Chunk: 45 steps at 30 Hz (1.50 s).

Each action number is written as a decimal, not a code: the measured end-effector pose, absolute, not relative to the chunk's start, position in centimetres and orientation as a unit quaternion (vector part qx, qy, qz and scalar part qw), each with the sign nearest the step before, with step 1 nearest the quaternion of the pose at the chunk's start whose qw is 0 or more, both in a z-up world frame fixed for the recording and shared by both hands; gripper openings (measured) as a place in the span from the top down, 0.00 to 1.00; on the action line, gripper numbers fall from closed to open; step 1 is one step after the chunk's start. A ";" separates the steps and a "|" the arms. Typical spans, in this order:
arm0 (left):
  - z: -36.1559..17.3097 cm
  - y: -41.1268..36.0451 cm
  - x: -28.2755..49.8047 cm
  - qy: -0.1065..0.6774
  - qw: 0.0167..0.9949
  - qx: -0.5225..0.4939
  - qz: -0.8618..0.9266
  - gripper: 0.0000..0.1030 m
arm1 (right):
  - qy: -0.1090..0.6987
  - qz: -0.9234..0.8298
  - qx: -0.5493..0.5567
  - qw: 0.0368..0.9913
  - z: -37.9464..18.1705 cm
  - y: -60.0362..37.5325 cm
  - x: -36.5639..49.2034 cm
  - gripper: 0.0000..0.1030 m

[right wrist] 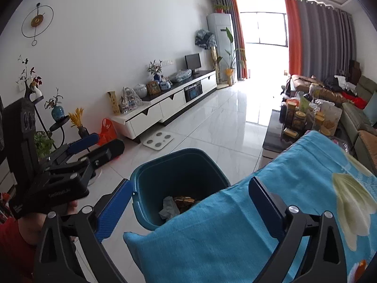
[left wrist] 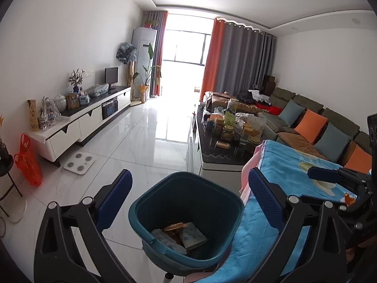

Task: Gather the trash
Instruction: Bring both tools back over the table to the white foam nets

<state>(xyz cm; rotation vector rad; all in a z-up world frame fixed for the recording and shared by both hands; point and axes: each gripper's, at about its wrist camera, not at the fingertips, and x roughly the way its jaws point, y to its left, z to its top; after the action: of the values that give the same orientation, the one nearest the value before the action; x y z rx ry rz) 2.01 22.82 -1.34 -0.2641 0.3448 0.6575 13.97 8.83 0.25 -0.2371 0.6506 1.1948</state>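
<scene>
A teal trash bin (left wrist: 186, 214) stands on the floor beside a surface covered by a blue blanket (left wrist: 282, 202). Crumpled paper and brown wrappers (left wrist: 181, 233) lie at its bottom. My left gripper (left wrist: 190, 202) hovers above the bin, jaws wide open and empty. In the right wrist view the bin (right wrist: 179, 184) sits partly behind the blanket (right wrist: 259, 212), with grey paper and a brown wrapper (right wrist: 179, 206) inside. My right gripper (right wrist: 188, 210) is open and empty over the blanket's edge. The left gripper (right wrist: 61, 165) shows at left, held by a hand; the right gripper (left wrist: 334, 179) shows at right.
A white TV cabinet (left wrist: 77, 122) lines the left wall, with an orange bag (left wrist: 28, 162) and a white scale (left wrist: 79, 161) on the tiled floor. A cluttered coffee table (left wrist: 226, 151) and a sofa with cushions (left wrist: 313, 127) stand to the right. Plant stands (right wrist: 56, 122) sit at the left.
</scene>
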 end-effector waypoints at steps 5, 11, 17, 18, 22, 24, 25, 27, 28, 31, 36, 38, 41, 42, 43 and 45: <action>0.9 20.4 2.1 0.146 0.934 -0.115 0.307 0.06 | 0.287 0.536 -0.093 0.788 0.7 5.4 13.8 0.07; 2.9 17.3 2.5 0.127 0.946 -0.103 0.280 0.06 | 0.264 0.517 -0.066 0.812 1.1 0.9 13.4 0.07; 3.7 13.5 3.4 0.124 0.960 -0.079 0.239 0.06 | 0.240 0.486 -0.057 0.838 1.5 -3.0 12.5 0.07; 3.8 13.1 3.6 0.124 0.962 -0.078 0.231 0.06 | 0.238 0.481 -0.054 0.842 1.5 -3.7 12.5 0.07; 4.1 10.5 4.3 0.119 0.972 -0.059 0.194 0.06 | 0.229 0.443 -0.046 0.866 1.4 -7.0 12.0 0.07; 4.2 9.0 4.6 0.119 0.976 -0.049 0.178 0.06 | 0.220 0.425 -0.041 0.877 1.3 -8.5 11.6 0.07; 4.1 8.5 4.8 0.122 0.977 -0.049 0.168 0.06 | 0.216 0.417 -0.039 0.882 1.2 -9.2 11.4 0.07; 3.9 7.2 5.2 0.126 0.979 -0.052 0.149 0.06 | 0.207 0.394 -0.042 0.894 1.1 -10.2 10.8 0.07; 3.7 6.9 5.3 0.129 0.980 -0.054 0.139 0.06 | 0.200 0.383 -0.044 0.901 1.0 -10.9 10.5 0.07; 3.3 5.0 5.9 0.136 0.984 -0.046 0.109 0.06 | 0.192 0.357 -0.043 0.913 0.5 -12.5 9.7 0.07; 2.2 1.7 6.8 0.150 0.987 -0.029 0.055 0.06 | 0.193 0.303 -0.041 0.932 -0.6 -15.4 9.1 0.07; 1.6 0.3 7.2 0.156 0.987 -0.022 0.038 0.06 | 0.198 0.282 -0.038 0.938 -0.8 -16.8 8.8 0.07; 0.4 -0.9 8.2 0.168 0.985 -0.018 0.013 0.06 | 0.205 0.248 -0.037 0.946 -1.4 -18.1 8.6 0.07; 0.0 -1.2 8.3 0.173 0.985 -0.018 0.006 0.06 | 0.207 0.233 -0.040 0.949 -1.7 -18.6 8.5 0.07; -0.4 -1.6 8.6 0.180 0.984 -0.018 -0.004 0.06 | 0.211 0.224 -0.042 0.951 -1.9 -19.0 8.5 0.07; -1.1 -1.9 9.2 0.191 0.981 -0.021 -0.015 0.06 | 0.216 0.205 -0.042 0.954 -2.2 -19.8 8.6 0.07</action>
<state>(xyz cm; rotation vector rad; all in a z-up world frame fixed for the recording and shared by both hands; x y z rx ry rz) 9.18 -1.90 -1.07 -0.0430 0.3834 -0.0294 8.61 -19.81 -2.20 -0.0856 0.4394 0.4167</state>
